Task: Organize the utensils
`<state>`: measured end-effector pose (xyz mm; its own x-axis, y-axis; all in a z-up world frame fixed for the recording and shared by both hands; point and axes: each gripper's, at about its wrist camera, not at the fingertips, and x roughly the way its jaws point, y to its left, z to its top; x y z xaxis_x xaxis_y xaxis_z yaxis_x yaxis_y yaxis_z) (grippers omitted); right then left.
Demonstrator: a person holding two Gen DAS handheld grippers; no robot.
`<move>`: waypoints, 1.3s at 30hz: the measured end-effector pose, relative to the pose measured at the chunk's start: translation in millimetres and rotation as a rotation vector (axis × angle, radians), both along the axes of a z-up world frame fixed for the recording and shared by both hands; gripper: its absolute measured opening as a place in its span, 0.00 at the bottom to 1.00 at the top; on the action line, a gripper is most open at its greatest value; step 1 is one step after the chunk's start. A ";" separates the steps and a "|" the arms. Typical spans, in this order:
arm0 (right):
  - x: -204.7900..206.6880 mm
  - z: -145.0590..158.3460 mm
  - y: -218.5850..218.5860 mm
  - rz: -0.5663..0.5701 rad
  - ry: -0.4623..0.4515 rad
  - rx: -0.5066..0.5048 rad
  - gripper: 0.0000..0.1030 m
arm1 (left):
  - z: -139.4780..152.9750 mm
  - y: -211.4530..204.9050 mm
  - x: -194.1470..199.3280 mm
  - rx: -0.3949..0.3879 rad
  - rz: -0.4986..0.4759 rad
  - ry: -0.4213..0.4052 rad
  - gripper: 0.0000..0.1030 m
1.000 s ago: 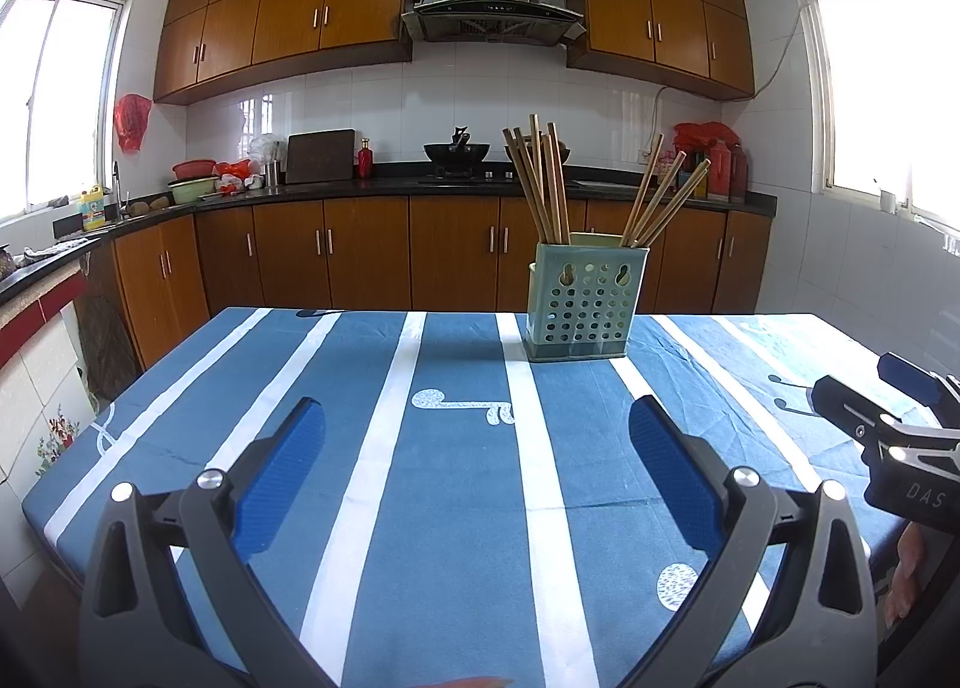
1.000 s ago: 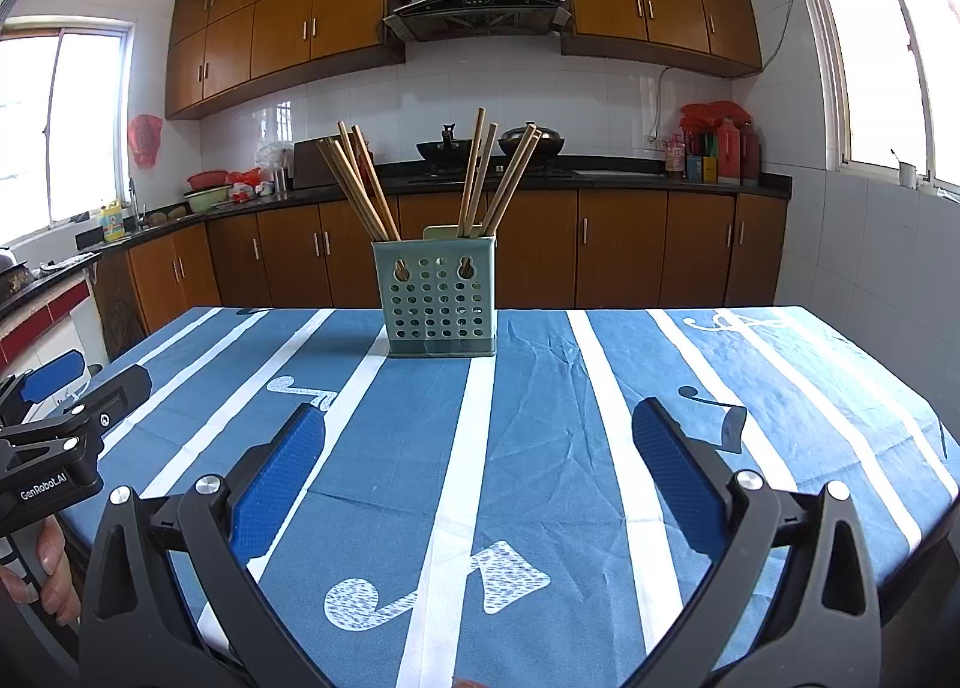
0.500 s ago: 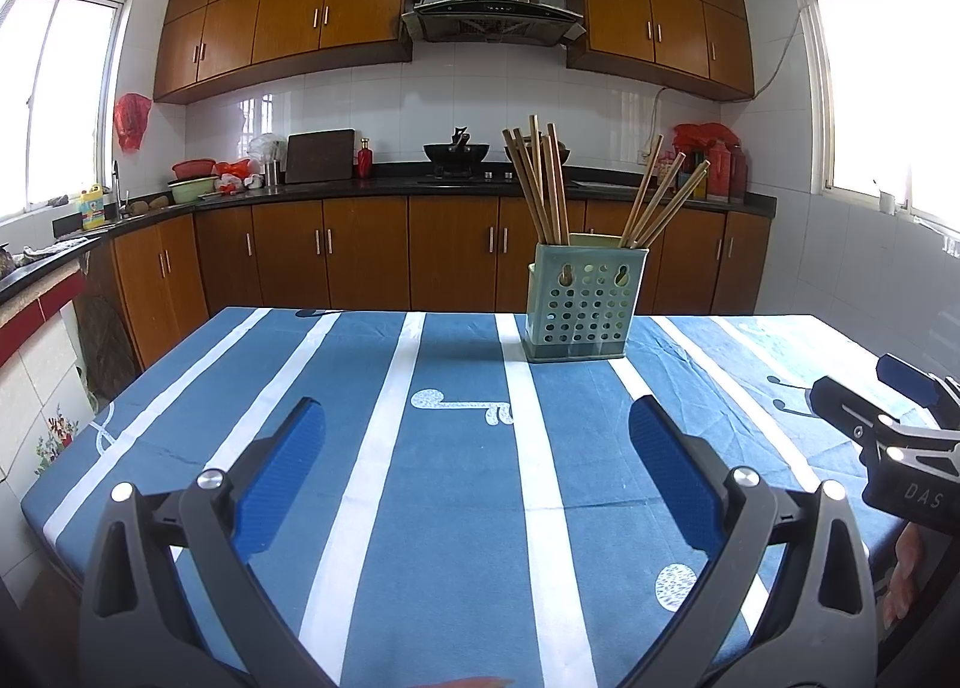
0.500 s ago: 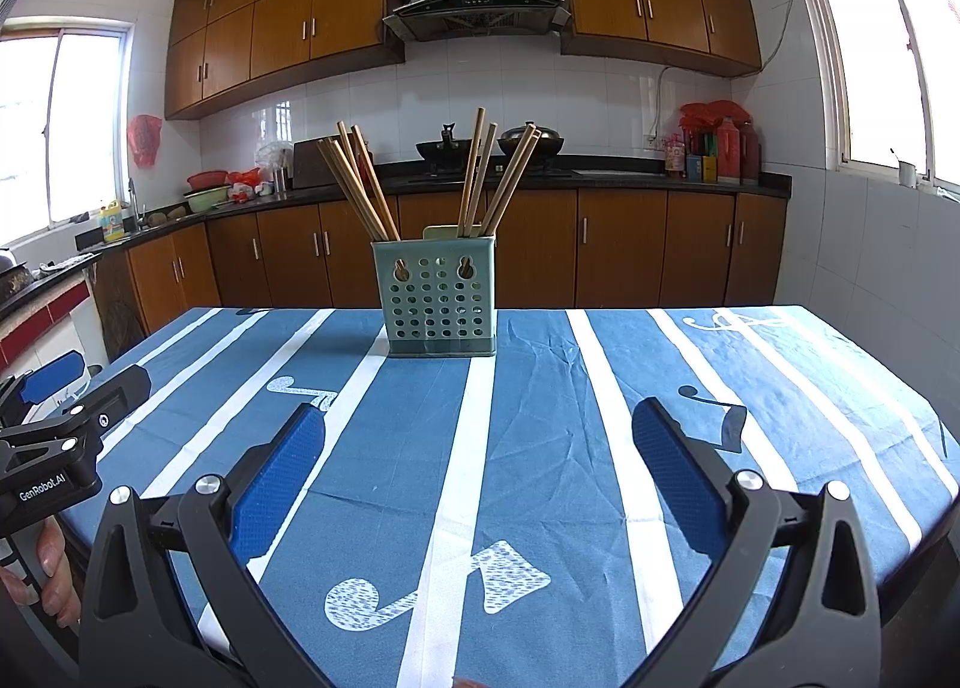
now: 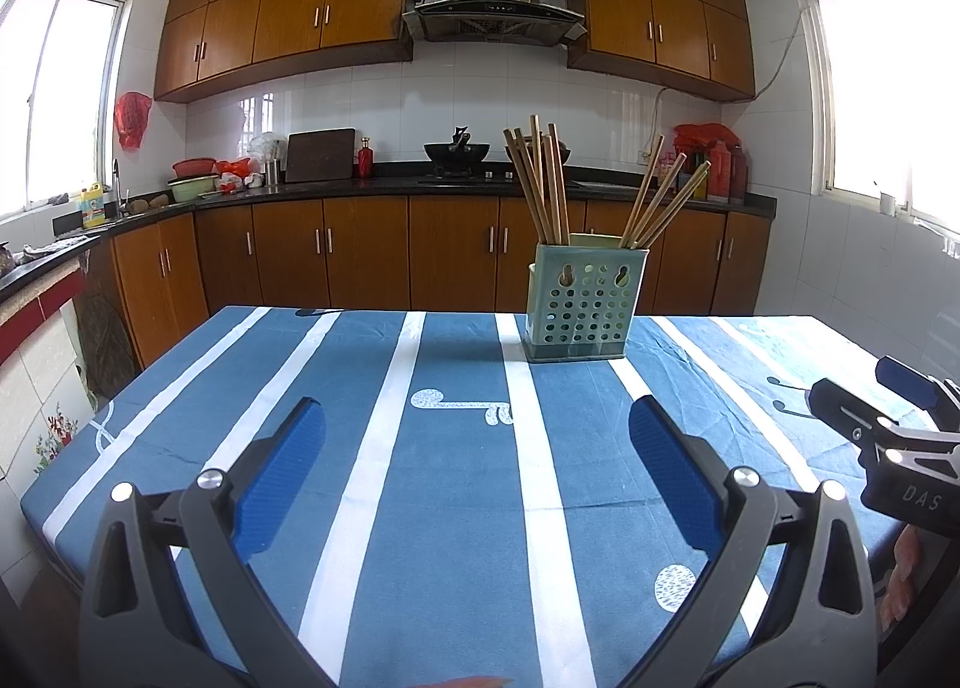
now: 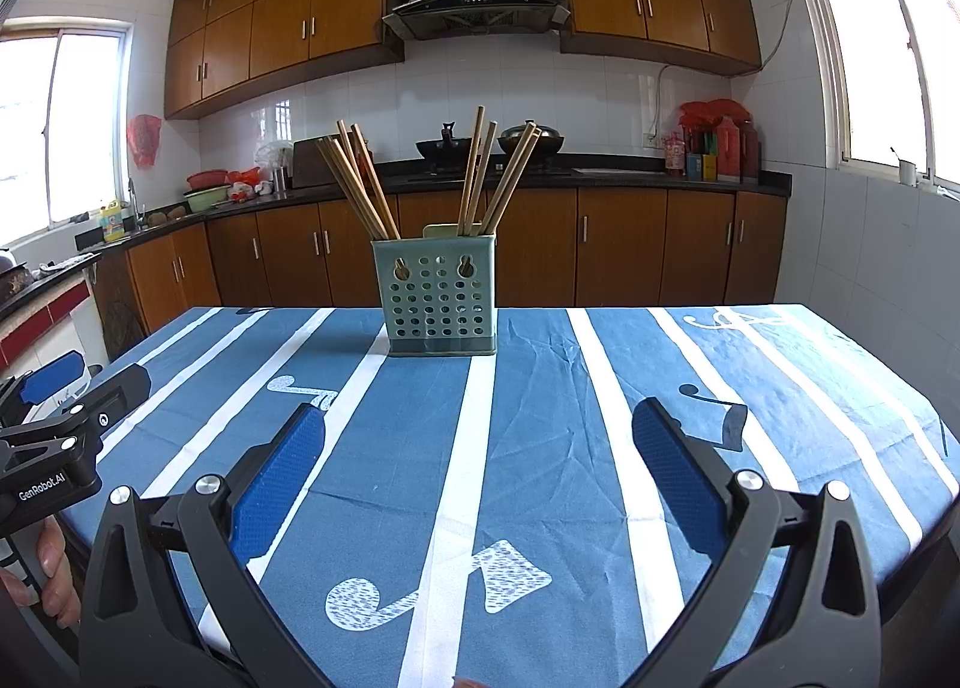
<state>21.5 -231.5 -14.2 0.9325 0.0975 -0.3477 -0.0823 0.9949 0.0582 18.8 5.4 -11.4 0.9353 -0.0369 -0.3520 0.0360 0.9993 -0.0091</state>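
A pale green perforated utensil holder (image 5: 581, 305) stands upright near the far edge of the table; it also shows in the right wrist view (image 6: 439, 299). Several wooden chopsticks (image 5: 540, 184) lean in its left compartment and more chopsticks (image 5: 663, 202) in its right; they also show in the right wrist view (image 6: 360, 181) (image 6: 495, 172). My left gripper (image 5: 477, 430) is open and empty, low over the near part of the table. My right gripper (image 6: 477, 430) is open and empty too. Each gripper shows at the edge of the other's view (image 5: 888, 418) (image 6: 66, 394).
The table wears a blue cloth with white stripes (image 5: 456, 448), also in the right wrist view (image 6: 540, 418). Behind it run kitchen cabinets (image 5: 360, 256) and a dark counter with a wok (image 5: 456, 150), bottles and bowls. Windows stand on both sides.
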 end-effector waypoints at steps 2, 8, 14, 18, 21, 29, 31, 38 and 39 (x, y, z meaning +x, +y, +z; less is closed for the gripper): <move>0.0 0.0 -0.1 0.000 0.000 0.001 0.98 | 0.1 0.0 -0.1 -0.001 0.001 0.000 0.96; 0.0 0.3 -0.1 0.000 0.000 0.000 0.98 | 0.2 -2.3 -0.3 0.000 -0.002 0.002 0.96; 0.0 0.6 0.4 0.000 0.001 0.001 0.98 | -0.3 -2.0 0.7 0.000 -0.002 0.004 0.96; 0.0 0.8 0.7 0.000 0.001 0.001 0.98 | -0.4 -2.3 0.9 0.000 -0.003 0.005 0.96; 0.0 1.0 0.7 0.000 0.001 0.001 0.98 | -0.4 -3.2 0.9 0.001 -0.004 0.005 0.96; 0.3 0.5 0.8 -0.001 0.002 0.001 0.98 | -1.1 -3.0 0.9 0.001 -0.003 0.004 0.96; 0.3 0.7 0.6 0.000 0.002 0.001 0.98 | -1.2 -3.0 1.0 0.001 -0.004 0.004 0.96; 0.3 1.1 0.7 -0.001 0.002 0.001 0.98 | -3.3 -3.7 0.4 -0.002 -0.002 0.008 0.96; 0.0 1.1 0.8 -0.001 0.002 0.001 0.98 | -3.3 -3.6 0.5 -0.002 -0.002 0.008 0.96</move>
<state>21.5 -230.7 -13.1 0.9318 0.0973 -0.3497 -0.0815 0.9949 0.0597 19.2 1.8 -14.7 0.9323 -0.0398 -0.3594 0.0381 0.9992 -0.0119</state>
